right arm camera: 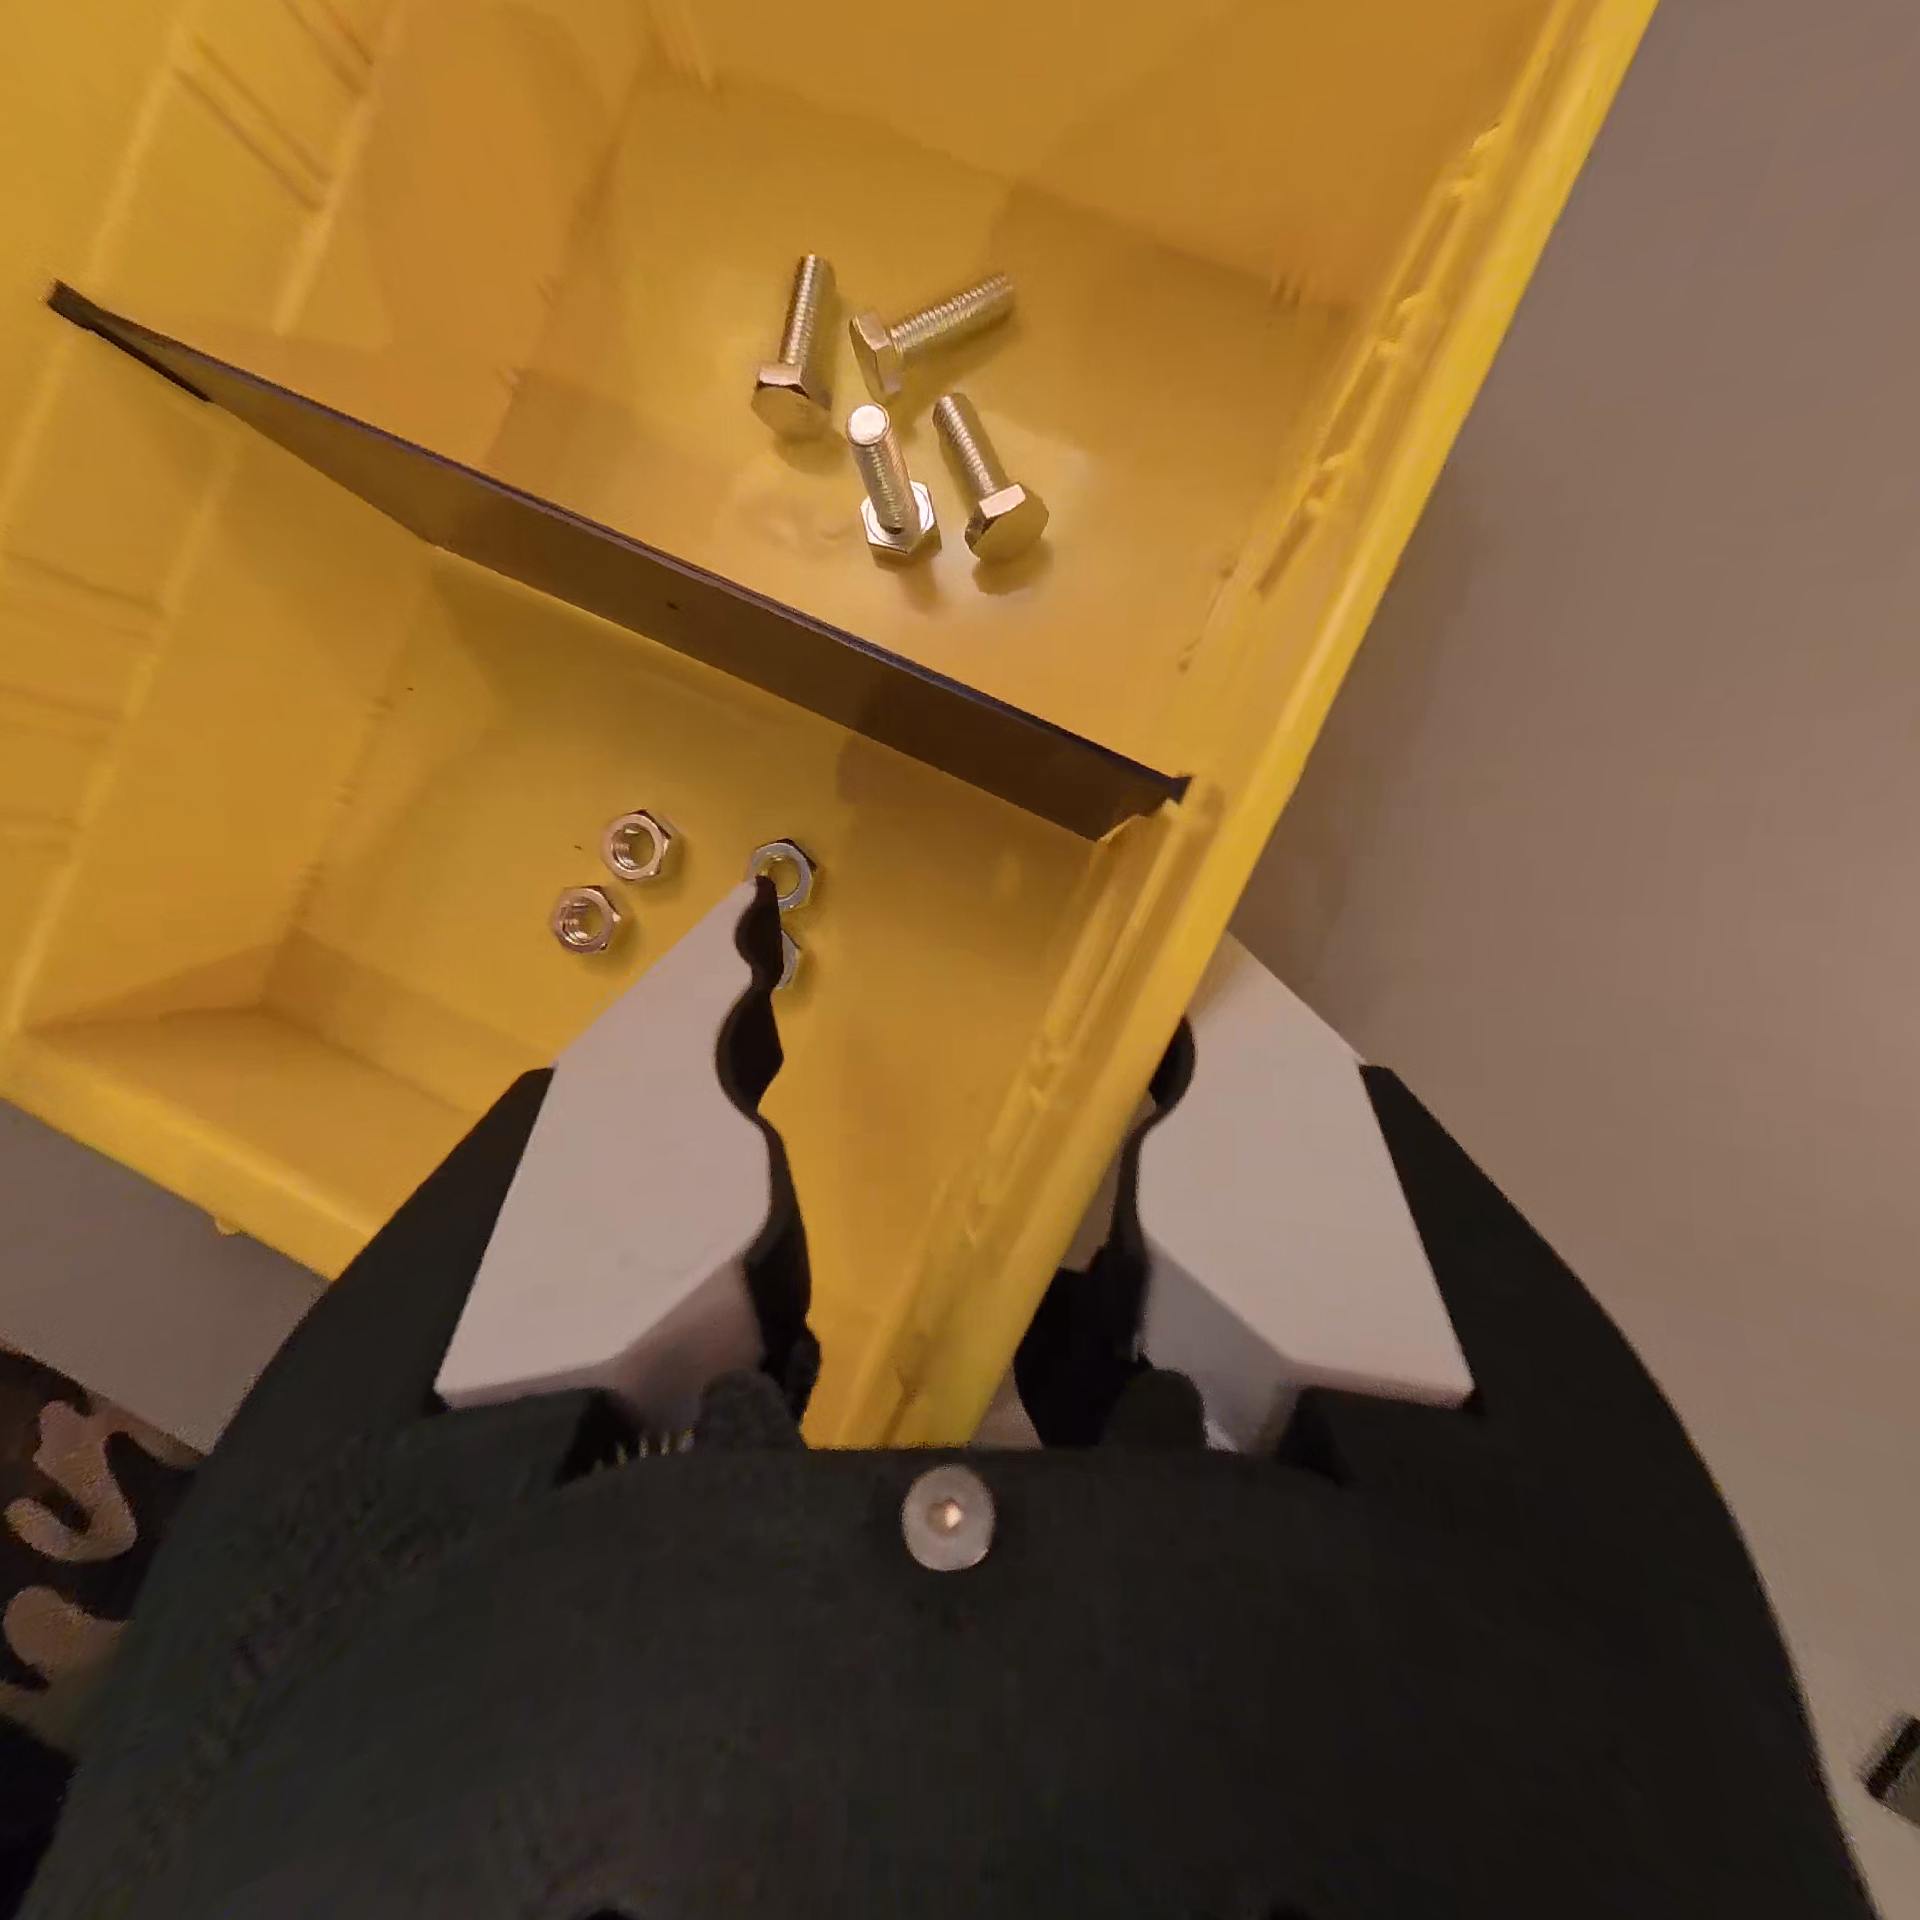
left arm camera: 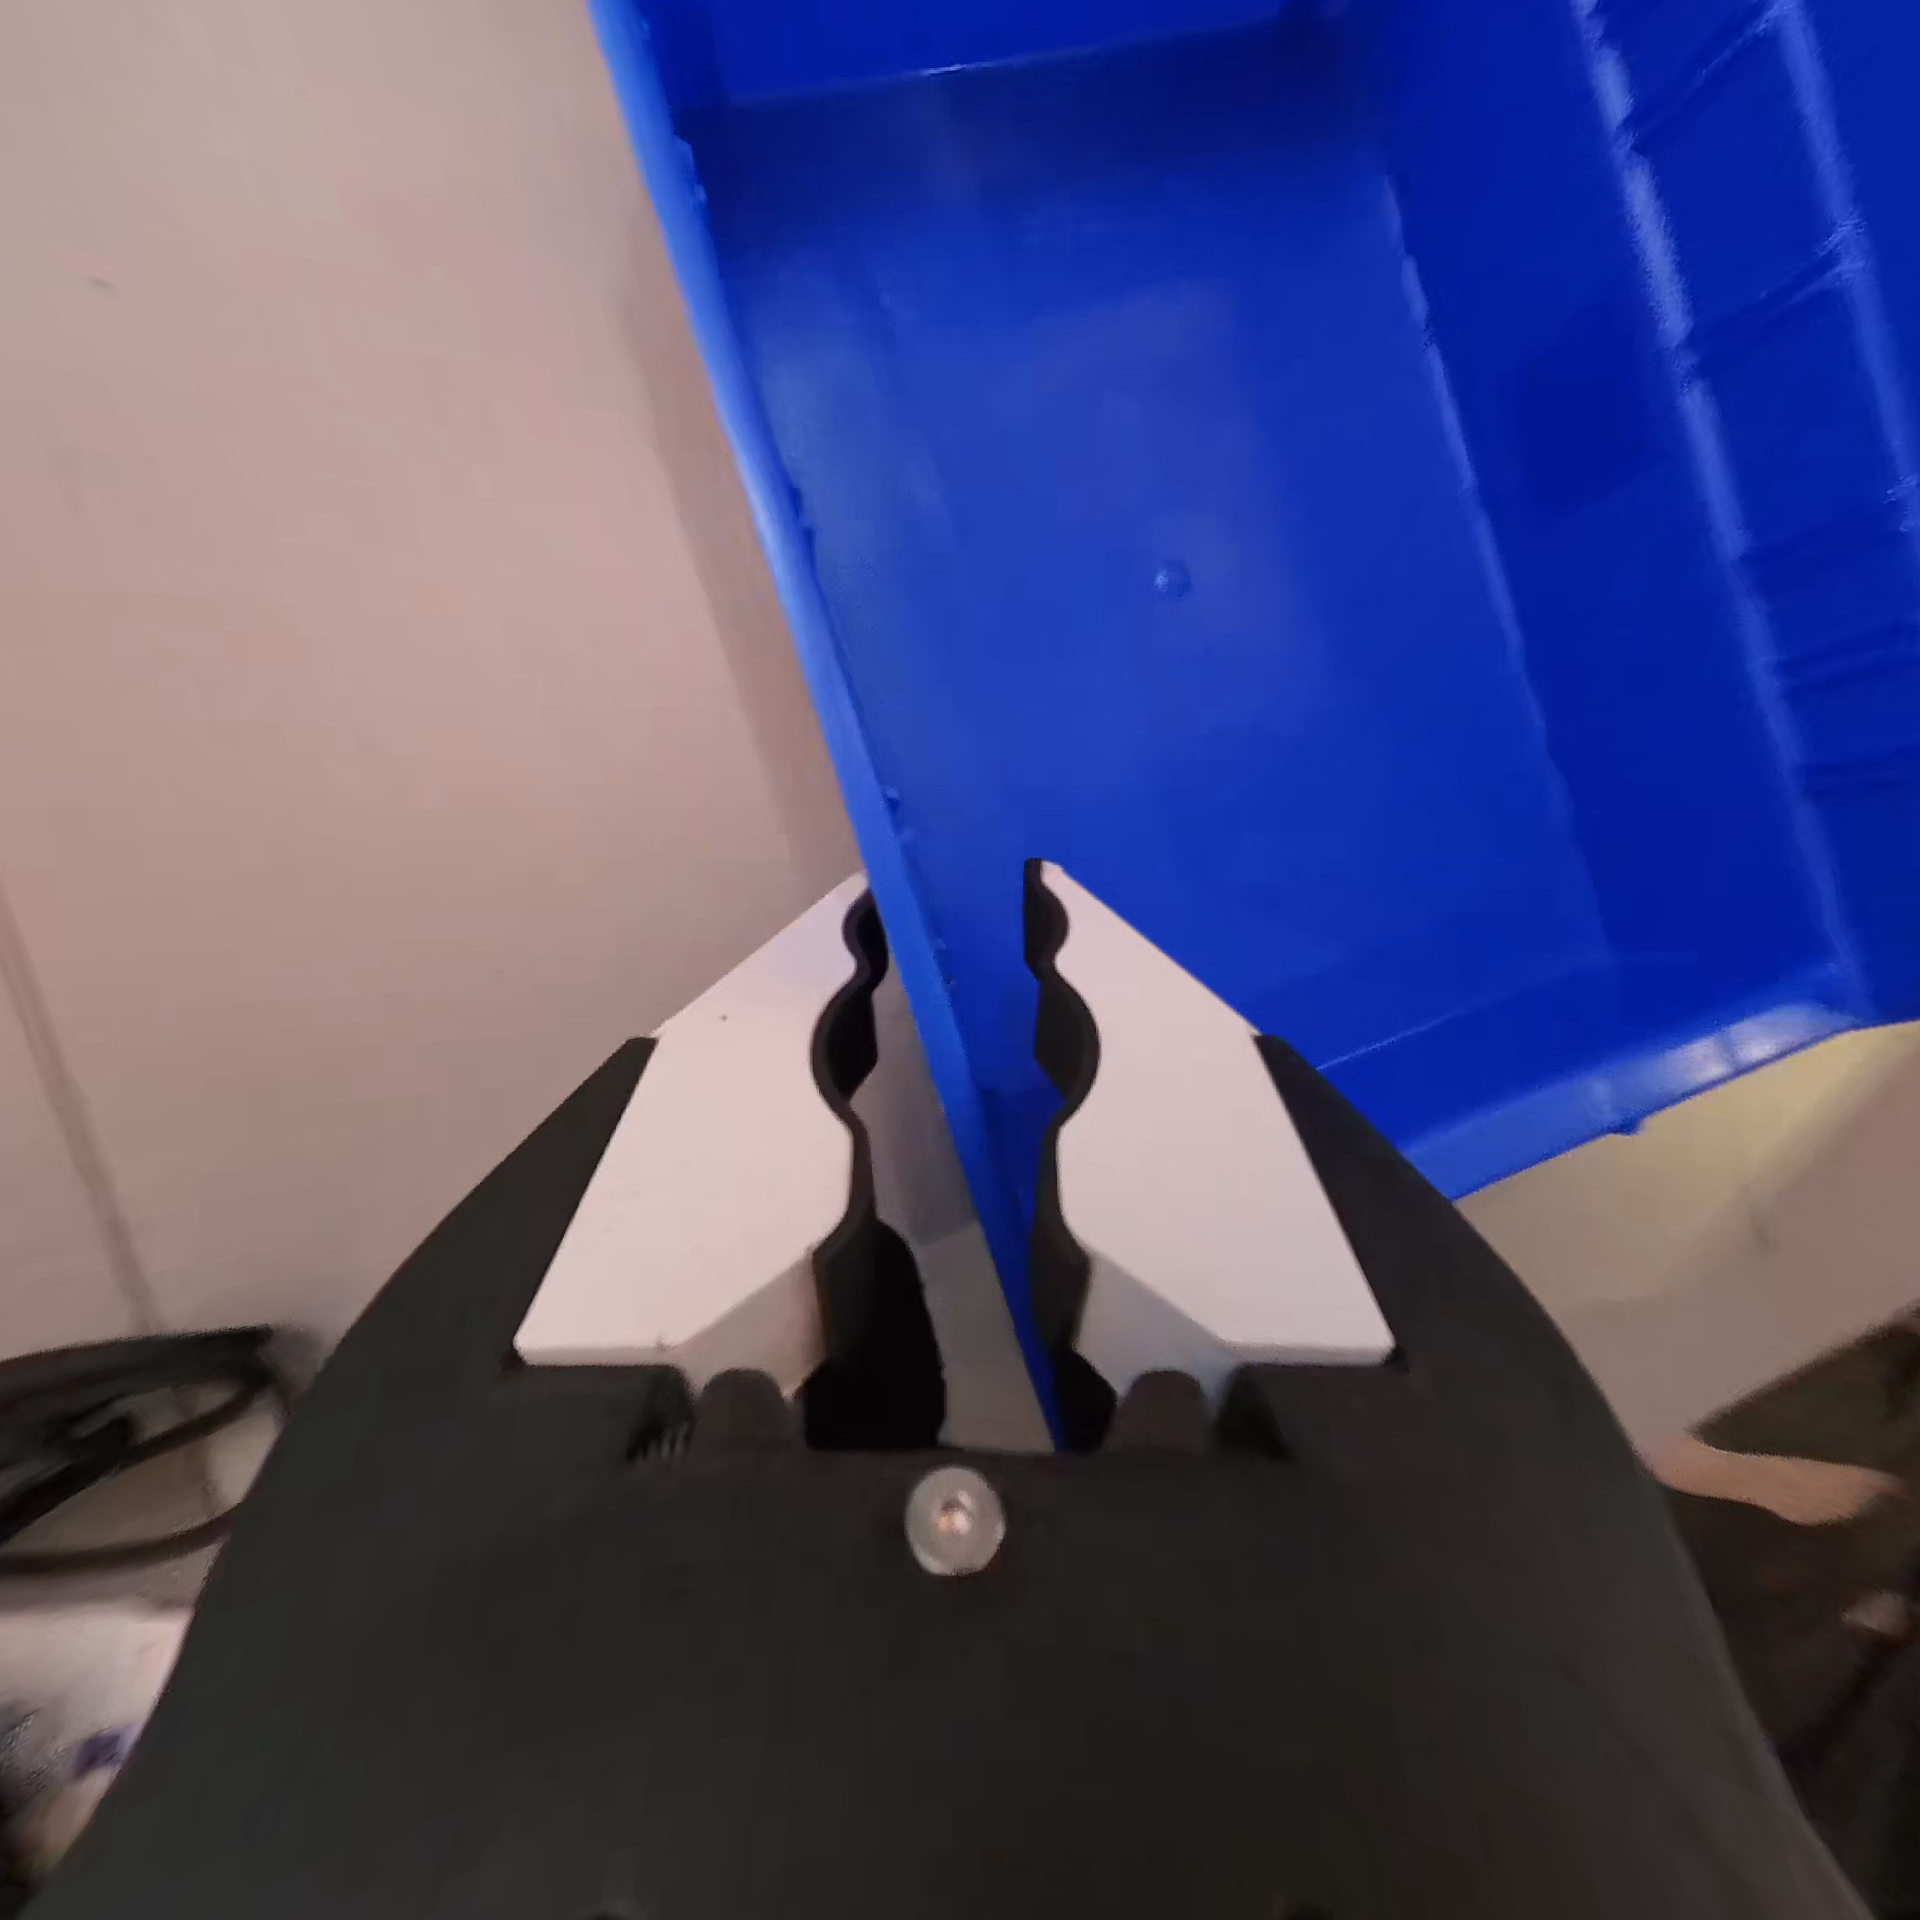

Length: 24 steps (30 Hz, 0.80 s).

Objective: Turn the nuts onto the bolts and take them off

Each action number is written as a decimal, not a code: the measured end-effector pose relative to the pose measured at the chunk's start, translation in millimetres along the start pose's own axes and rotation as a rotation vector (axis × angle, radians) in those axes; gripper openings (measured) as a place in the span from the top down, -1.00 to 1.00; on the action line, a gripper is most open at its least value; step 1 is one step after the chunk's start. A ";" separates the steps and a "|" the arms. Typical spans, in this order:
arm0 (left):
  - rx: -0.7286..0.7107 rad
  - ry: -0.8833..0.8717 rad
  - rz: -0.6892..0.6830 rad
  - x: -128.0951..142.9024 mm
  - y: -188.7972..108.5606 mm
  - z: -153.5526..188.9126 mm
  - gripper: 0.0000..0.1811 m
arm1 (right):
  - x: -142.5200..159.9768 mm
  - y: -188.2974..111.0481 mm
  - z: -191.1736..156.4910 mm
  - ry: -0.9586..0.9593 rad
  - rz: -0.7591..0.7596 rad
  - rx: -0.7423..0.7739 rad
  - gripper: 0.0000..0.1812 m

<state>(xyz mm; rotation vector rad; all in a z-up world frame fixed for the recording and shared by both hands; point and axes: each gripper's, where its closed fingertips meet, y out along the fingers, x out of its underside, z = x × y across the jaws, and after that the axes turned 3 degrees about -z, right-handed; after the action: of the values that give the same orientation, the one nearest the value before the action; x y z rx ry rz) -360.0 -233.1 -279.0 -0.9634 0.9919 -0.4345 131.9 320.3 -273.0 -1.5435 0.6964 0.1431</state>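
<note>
1. My left gripper (left arm camera: 951, 904) straddles the left side wall of a blue plastic bin (left arm camera: 1195, 623). One finger is outside the wall and one inside. The jaws are narrowly parted with the wall between them; the inner pad looks pressed to the wall low down, but I cannot tell whether the outer pad touches, so I cannot call it a firm clamp.
2. The blue bin's floor shows bare from this view. It sits on a pale tabletop (left arm camera: 312, 623).
3. My right gripper (right arm camera: 971, 956) straddles the right side wall of a yellow plastic bin (right arm camera: 1226, 935). The left finger is inside the bin and the right finger outside, partly hidden behind the rim. The jaws are moderately wide; contact with the wall is not clear, so I cannot tell if it grips.
4. A black divider (right arm camera: 644, 582) splits the yellow bin crosswise.
5. Far compartment: four silver hex bolts (right arm camera: 894, 416) in a loose cluster, one standing on its head.
6. Near compartment: hex nuts (right arm camera: 613, 883) lying flat, two left of my inner fingertip, two more at the tip and partly hidden by it.
</note>
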 end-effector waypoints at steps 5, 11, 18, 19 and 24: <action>0.046 0.003 0.037 -2.2 6.6 -0.5 0.82 | -8.6 8.7 -16.1 -0.032 0.018 -0.019 0.30; 0.012 0.114 0.058 -6.9 7.5 7.1 0.97 | -27.9 23.3 -55.0 -0.035 0.064 -0.102 0.26; 0.048 0.077 0.273 -33.2 -19.0 14.6 0.97 | -57.6 45.4 -132.7 -0.043 0.100 -0.254 0.04; 0.056 0.071 0.314 -38.9 -26.2 16.9 0.97 | -62.9 48.4 -146.7 -0.034 0.106 -0.285 0.03; 0.125 0.028 0.496 -61.8 -61.1 24.3 0.97 | -89.6 67.1 -223.7 -0.018 0.143 -0.423 -0.15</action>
<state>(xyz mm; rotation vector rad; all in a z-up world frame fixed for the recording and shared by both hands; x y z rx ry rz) -364.4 -210.9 -191.7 -0.5713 1.1717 -0.0919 -45.3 144.3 -259.8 -1.8901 0.7973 0.4338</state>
